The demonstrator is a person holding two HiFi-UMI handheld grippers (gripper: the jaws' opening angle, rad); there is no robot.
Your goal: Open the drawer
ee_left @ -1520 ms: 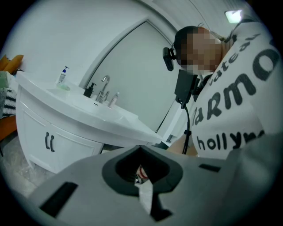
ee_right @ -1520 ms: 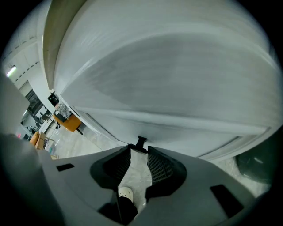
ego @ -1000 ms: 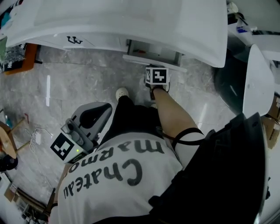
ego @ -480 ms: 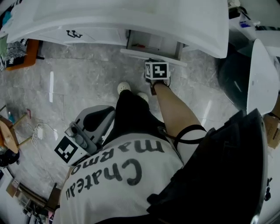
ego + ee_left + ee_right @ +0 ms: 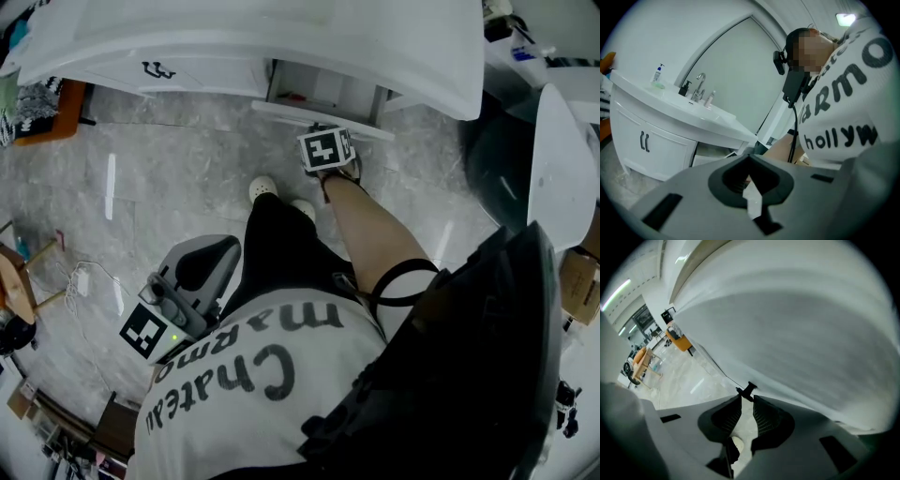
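**Right gripper at the drawer front**

The drawer [image 5: 281, 111], part open under the surface, runs left to right. The right gripper's [image 5: 746, 399] jaws, just closing, seem nipped on its black handle [image 5: 749, 391] (pull toward the near side). The left gripper [image 5: 748, 159], closed and empty, hangs well away at near left.

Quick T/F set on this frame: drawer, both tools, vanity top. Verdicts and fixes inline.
1. The white vanity drawer is fully shut. False: it stands partly pulled out.
2. The right tool is at the drawer's front. True. Its jaws have just been closing, with the small black handle between their tips.
3. A chrome faucet stands on the white countertop. True.
4. The left tool grips the faucet. False: its jaws are together on nothing, and it is well clear of the faucet.
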